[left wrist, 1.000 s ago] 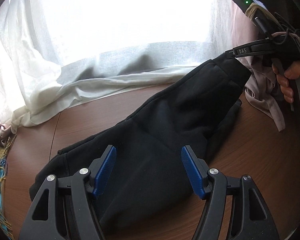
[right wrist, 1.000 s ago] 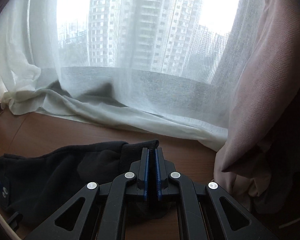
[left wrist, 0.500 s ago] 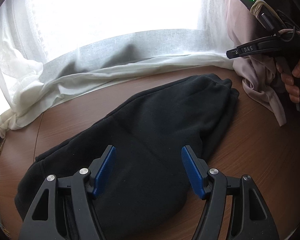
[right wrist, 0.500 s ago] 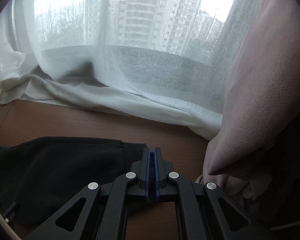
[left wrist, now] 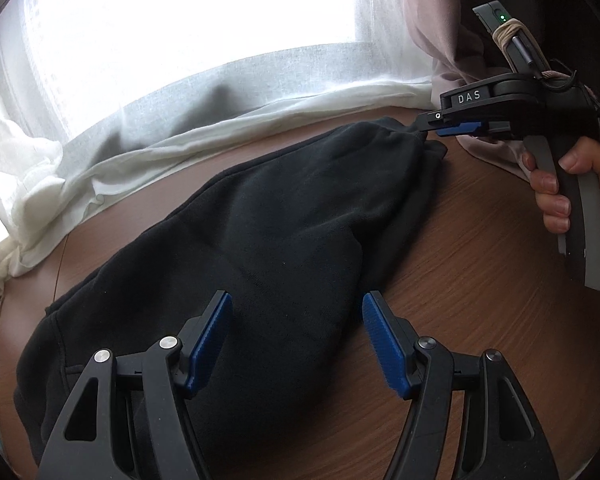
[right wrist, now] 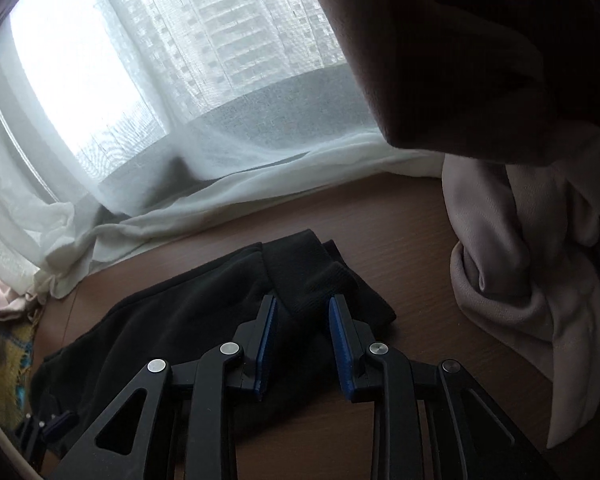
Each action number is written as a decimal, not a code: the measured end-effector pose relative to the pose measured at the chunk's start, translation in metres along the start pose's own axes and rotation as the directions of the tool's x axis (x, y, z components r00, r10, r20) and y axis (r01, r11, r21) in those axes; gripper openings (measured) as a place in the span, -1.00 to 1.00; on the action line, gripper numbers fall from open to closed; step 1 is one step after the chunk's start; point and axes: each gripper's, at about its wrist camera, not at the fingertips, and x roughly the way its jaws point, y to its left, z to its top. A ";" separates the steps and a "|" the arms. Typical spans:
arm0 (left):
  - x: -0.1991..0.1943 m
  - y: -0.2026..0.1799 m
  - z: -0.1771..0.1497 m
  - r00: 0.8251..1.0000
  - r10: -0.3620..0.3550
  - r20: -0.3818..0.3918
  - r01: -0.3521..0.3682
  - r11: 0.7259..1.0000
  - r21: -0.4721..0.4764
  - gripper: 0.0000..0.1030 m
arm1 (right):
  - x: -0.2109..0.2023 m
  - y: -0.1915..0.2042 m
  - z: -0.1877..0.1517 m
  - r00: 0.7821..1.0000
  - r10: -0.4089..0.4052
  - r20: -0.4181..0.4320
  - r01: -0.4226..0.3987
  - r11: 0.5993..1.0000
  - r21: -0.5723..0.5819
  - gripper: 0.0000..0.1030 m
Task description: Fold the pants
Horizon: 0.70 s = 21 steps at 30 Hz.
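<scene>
Black pants [left wrist: 284, 232] lie bunched on the brown wooden table [left wrist: 480, 280], legs doubled over, the ribbed cuffs at the far right end. My left gripper [left wrist: 296, 312] is open and empty, hovering above the near middle of the pants. My right gripper [right wrist: 302, 312] is open, its blue pads on either side of the ribbed cuffs [right wrist: 320, 280], which rest on the table. In the left wrist view the right gripper [left wrist: 440, 124] sits at the cuff end, held by a hand [left wrist: 556, 192].
A white sheer curtain [left wrist: 180, 128] pools along the table's far edge under the window. A pinkish-beige curtain [right wrist: 532, 280] hangs and bunches on the table at the right of the cuffs. Yellow and blue fabric [right wrist: 8, 372] lies at the far left.
My right gripper held the cuffs lifted, lowered them onto the table and has opened. The pants now lie flatter. My left gripper stayed open above them.
</scene>
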 end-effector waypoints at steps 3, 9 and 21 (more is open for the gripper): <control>0.005 0.000 -0.003 1.000 0.003 -0.016 -0.003 1.000 -0.014 0.30 | 0.015 -0.003 -0.002 1.000 0.002 -0.009 -0.002 1.000 0.026 -0.45; 0.007 -0.006 -0.008 0.999 0.026 -0.032 -0.026 1.000 0.001 0.30 | 0.029 -0.014 -0.005 0.999 0.018 0.035 -0.023 0.992 0.126 -0.17; 0.006 -0.010 -0.014 0.998 0.061 -0.034 -0.060 0.997 0.052 0.30 | 0.041 -0.014 -0.007 0.999 0.023 0.037 -0.030 0.980 0.195 -0.69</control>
